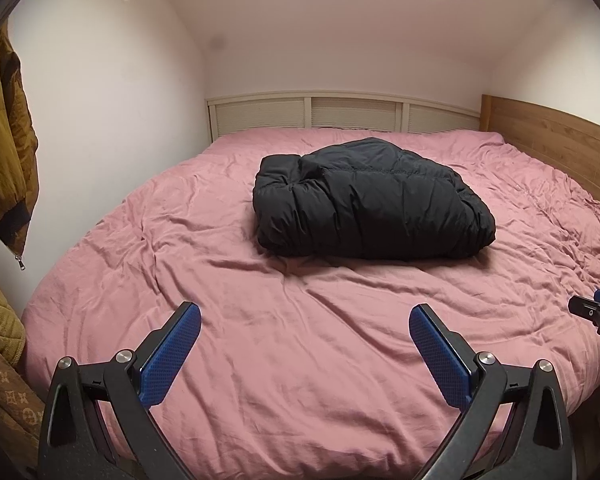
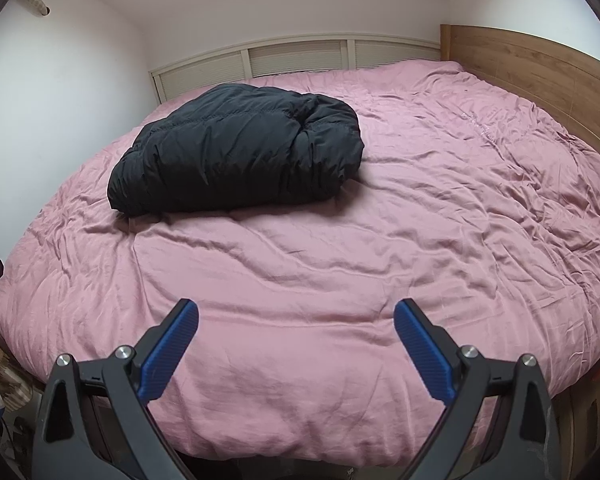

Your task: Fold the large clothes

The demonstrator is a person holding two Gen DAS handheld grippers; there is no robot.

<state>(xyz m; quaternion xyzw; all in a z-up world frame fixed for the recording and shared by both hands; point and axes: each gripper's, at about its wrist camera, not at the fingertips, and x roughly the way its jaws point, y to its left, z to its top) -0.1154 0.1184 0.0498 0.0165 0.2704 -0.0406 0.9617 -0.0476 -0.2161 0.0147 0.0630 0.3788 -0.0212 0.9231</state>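
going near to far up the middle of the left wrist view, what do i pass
left gripper, open → pink duvet → folded black puffer jacket → cream slatted panel → white wall

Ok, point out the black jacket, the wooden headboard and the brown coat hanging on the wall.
black jacket (image 1: 372, 204): left wrist view, middle of the folded bundle.
wooden headboard (image 2: 532, 68): right wrist view, flat face of the board.
brown coat (image 1: 4, 128): left wrist view, quilted front panel.
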